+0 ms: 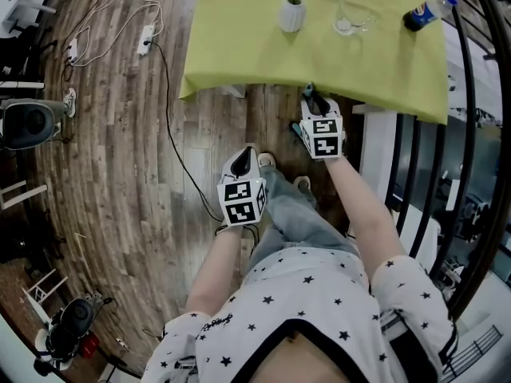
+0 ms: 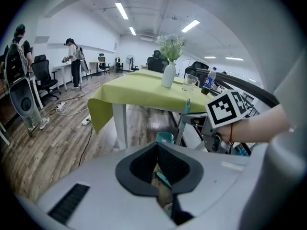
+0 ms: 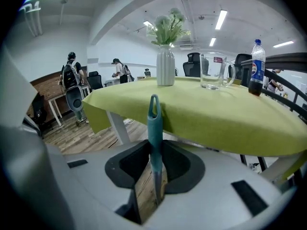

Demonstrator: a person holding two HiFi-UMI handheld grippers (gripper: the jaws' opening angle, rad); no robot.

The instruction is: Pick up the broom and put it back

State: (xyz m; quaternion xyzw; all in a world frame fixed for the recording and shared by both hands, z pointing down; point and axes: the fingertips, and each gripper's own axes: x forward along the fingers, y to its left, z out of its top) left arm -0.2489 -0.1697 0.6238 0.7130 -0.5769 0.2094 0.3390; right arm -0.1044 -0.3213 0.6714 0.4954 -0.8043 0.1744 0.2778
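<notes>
I count two grippers, the left gripper [image 1: 243,159] and right gripper [image 1: 313,98], one broom [image 3: 154,128], one vase [image 1: 291,14], one glass mug [image 1: 351,21], one bottle [image 1: 423,10], one table [image 1: 239,46], two people [image 3: 71,78] [image 3: 120,71].

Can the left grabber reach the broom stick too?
Probably yes. The left gripper is close to the broom stick, which the right gripper holds, and nothing blocks the way in the left gripper view.
</notes>
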